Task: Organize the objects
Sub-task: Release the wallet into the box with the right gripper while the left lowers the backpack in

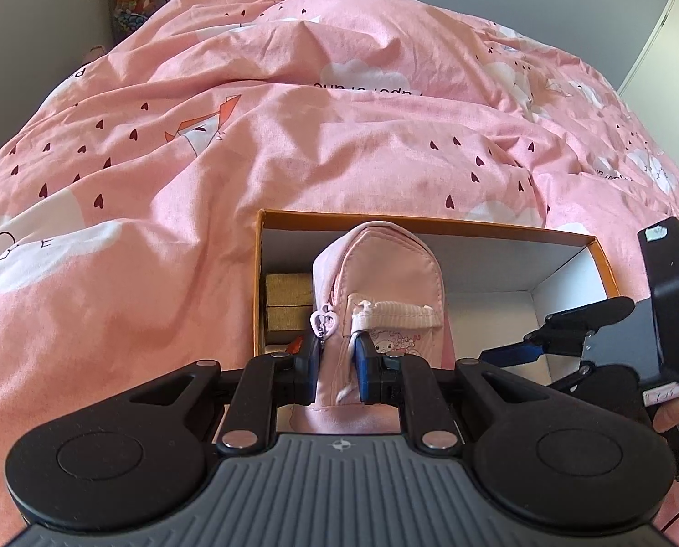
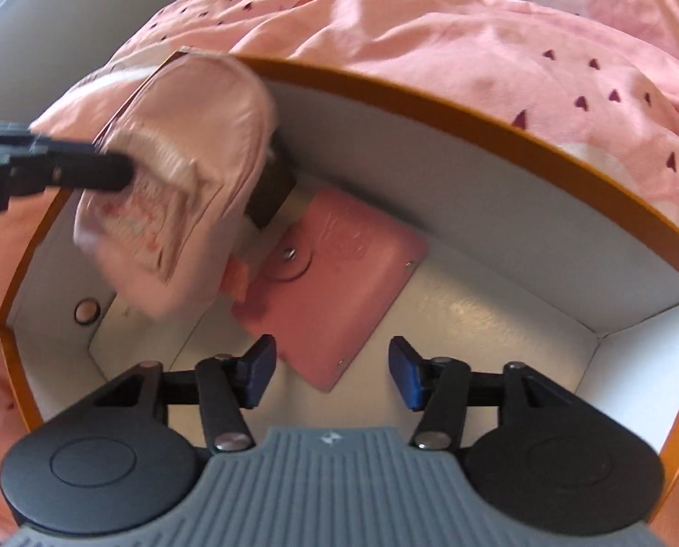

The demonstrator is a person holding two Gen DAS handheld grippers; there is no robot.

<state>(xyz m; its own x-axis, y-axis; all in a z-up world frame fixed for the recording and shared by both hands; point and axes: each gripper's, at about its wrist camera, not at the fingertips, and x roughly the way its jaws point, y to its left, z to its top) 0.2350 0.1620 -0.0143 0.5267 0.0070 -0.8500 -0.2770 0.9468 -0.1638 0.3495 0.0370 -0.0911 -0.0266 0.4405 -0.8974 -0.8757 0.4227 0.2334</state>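
The left gripper (image 1: 338, 367) has its jaws clamped on a small pink fabric backpack-shaped pouch (image 1: 378, 282), holding it over an orange-rimmed white cardboard box (image 1: 563, 246) on a bed's pink heart-print duvet (image 1: 157, 159). The right gripper (image 2: 332, 376) hangs inside the box, jaws apart and empty above a flat pink leather wallet (image 2: 339, 273).

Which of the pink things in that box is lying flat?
The pink wallet, flat on the box floor. The pink mini backpack is upright, pinched by the left gripper.
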